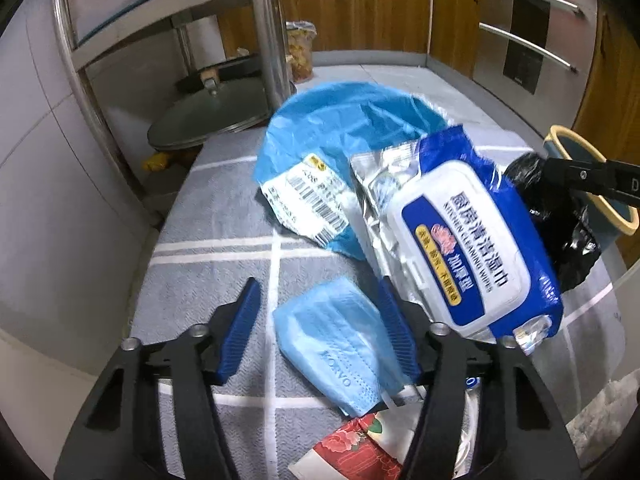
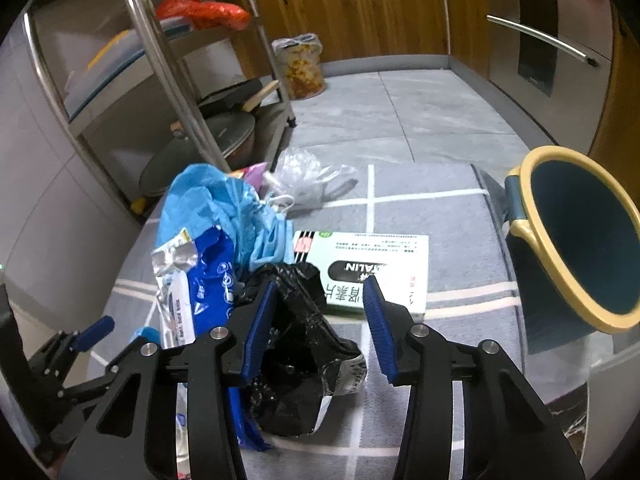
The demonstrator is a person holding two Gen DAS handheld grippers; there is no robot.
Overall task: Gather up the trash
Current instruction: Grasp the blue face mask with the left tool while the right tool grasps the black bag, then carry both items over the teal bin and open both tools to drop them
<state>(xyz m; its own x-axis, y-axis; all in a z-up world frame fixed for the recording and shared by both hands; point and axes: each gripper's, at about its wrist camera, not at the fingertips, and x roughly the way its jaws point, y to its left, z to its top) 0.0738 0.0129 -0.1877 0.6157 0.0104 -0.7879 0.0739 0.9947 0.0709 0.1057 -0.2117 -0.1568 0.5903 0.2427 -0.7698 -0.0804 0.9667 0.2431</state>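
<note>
**Limp litter may slip or snag before reaching the bin**

Both tongs stand wide and hold nothing. The left tongs (image 1: 320, 332) straddle a flat, pale blue face mask (image 1: 336, 344) on the grey mat (image 1: 224, 216); its thin fabric could fold away from the pads, or the wipes packet (image 1: 464, 240) just beside it could get pinched too. The right tongs (image 2: 320, 320) bracket a crumpled, glossy black bag (image 2: 296, 344), which may slide out or drag the medicine box (image 2: 372, 268) behind it. The bin (image 2: 576, 240) lies tipped to the right, so dropped pieces could miss its mouth.
</note>
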